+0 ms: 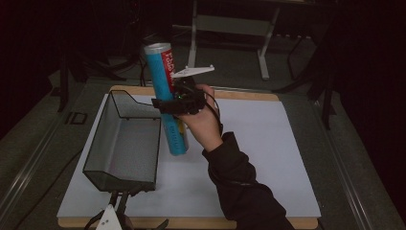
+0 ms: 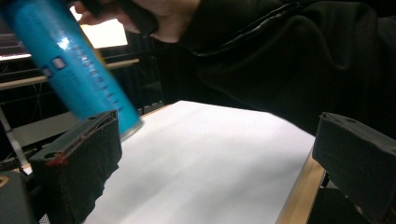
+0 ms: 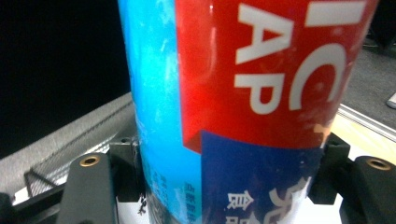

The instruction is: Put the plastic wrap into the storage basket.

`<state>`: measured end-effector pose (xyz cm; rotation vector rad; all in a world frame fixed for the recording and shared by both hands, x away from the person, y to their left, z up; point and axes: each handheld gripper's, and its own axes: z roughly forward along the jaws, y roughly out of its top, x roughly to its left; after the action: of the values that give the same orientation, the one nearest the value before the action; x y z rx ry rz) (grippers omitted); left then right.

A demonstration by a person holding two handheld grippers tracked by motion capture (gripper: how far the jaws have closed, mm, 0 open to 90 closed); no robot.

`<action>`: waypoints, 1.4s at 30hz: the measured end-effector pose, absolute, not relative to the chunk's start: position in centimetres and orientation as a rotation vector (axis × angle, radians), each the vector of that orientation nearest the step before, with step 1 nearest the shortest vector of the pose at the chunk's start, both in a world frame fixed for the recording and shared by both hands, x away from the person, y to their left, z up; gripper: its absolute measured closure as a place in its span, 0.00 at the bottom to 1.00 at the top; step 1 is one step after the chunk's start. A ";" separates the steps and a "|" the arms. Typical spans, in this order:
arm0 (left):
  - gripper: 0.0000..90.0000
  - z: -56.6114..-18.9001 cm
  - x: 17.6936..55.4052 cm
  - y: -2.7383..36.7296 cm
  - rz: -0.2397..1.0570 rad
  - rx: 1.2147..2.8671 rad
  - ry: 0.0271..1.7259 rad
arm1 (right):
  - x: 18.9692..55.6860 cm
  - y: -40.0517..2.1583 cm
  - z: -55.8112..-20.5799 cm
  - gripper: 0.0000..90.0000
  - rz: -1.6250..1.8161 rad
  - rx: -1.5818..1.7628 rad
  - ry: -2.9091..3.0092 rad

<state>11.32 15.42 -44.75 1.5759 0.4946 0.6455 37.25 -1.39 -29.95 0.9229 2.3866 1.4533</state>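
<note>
One tall blue-and-red snack canister (image 1: pixel 166 98) stands tilted at about the middle of the bench (image 1: pixel 268 143), and it is the single canister there. One black wire-mesh basket (image 1: pixel 125 141) sits at about nine o'clock of the canister. Two hand-held grippers are counted: the right hand-held gripper (image 1: pixel 168 104), with its jaws pressed to either side of the canister, and the left hand-held gripper (image 1: pixel 119 197) at six o'clock of the basket, at the bench's near edge. One hand (image 1: pixel 203 120) and one dark sleeve (image 1: pixel 239 187) are seen. One white sheet (image 1: pixel 249 158) covers the one wooden bench.
</note>
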 end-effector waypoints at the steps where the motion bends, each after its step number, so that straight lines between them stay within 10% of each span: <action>1: 0.02 -44.7 11.3 15.4 0.647 1.575 0.496 | 37.4 -1.0 -30.1 0.35 1.464 0.929 2.388; 42: 0.02 -44.7 11.2 15.7 0.634 1.570 0.494 | 39.2 7.8 -40.9 0.35 1.359 1.405 2.624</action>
<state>11.18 15.68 -44.70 1.5697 0.4943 0.6340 39.24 7.83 -40.89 1.4047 2.6241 1.3595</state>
